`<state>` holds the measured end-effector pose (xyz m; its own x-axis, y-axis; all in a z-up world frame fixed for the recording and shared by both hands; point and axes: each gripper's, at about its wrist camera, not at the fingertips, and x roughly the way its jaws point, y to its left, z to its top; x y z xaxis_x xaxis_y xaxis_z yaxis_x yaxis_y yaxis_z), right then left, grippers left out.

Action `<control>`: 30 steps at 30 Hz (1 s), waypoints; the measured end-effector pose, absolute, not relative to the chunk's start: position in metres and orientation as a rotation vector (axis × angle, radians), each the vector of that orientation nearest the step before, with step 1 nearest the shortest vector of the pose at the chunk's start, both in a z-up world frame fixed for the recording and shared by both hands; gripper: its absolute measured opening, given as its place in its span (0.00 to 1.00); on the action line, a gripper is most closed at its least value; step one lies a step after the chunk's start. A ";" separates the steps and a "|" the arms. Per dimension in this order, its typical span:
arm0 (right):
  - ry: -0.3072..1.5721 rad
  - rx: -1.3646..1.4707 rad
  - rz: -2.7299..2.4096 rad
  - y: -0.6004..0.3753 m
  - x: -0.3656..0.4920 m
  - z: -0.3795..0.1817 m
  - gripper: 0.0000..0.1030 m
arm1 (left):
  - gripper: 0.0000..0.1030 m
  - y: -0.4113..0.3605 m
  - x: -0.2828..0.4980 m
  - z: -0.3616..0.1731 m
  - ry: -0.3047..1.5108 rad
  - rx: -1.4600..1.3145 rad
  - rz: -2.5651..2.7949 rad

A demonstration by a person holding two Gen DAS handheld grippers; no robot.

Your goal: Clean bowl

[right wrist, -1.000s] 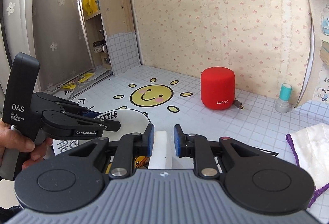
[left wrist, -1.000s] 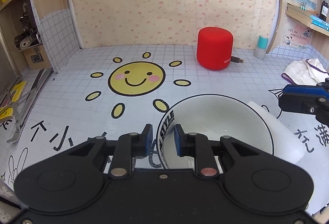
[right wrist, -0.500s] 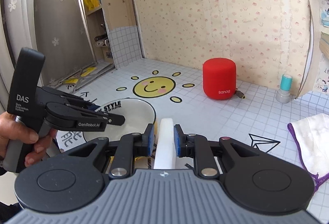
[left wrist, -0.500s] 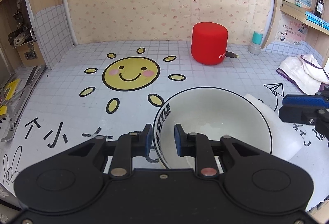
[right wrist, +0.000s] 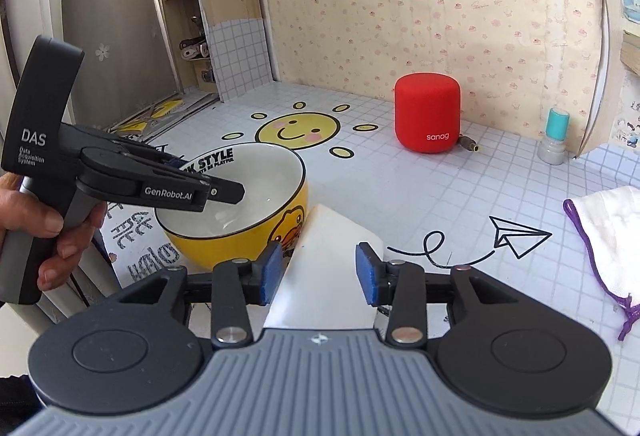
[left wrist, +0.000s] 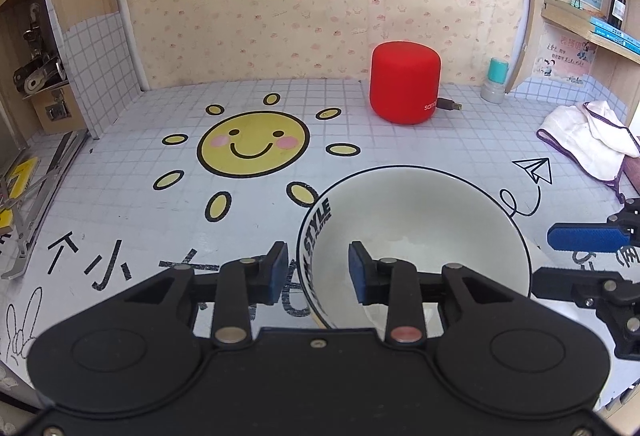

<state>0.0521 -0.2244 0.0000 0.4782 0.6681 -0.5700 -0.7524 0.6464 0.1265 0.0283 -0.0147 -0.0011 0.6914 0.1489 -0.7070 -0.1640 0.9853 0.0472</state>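
Note:
A bowl point(left wrist: 420, 220), white inside with a black rim, yellow outside point(right wrist: 224, 240), stands on the tiled table. My left gripper point(left wrist: 317, 271) straddles its near rim. Its jaws are opening, and both pads stand clear of the rim between them. A white foam block point(right wrist: 332, 268) lies on the table against the bowl's right side. My right gripper point(right wrist: 318, 272) sits over it with opening jaws. The block is between the pads, and the right pad stands clear of it. In the left wrist view the right gripper point(left wrist: 544, 255) shows at the bowl's right.
A red speaker point(left wrist: 404, 88) with a cable stands at the back. A teal-capped bottle point(left wrist: 496, 84) is by the right shelf. A white cloth with purple edging point(left wrist: 588, 140) lies at the right. Metal tools point(left wrist: 32, 204) lie at the left edge. A person's hand point(right wrist: 36, 228) holds the left gripper.
Both grippers' jaws have spread apart. The left pads have let go of the bowl's rim. The white block, pinched edge-on before, now shows its broad face between the right pads.

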 end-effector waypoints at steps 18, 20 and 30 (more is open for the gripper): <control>0.601 -0.121 0.770 -0.230 0.026 -0.023 0.83 | 0.66 -0.027 0.012 0.006 0.711 0.000 0.181; 0.620 -0.102 0.766 -0.230 0.028 -0.026 0.82 | 0.66 -0.025 0.012 0.007 0.712 -0.013 0.179; 0.623 -0.073 0.751 -0.230 0.031 -0.033 0.56 | 0.66 -0.017 0.010 0.003 0.725 -0.073 0.184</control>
<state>0.0306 -0.2295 -0.0329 0.5606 0.6161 -0.5533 -0.6581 0.7370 0.1539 0.0104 -0.0171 0.0028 0.7329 0.1417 -0.6654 -0.1921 0.9814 -0.0025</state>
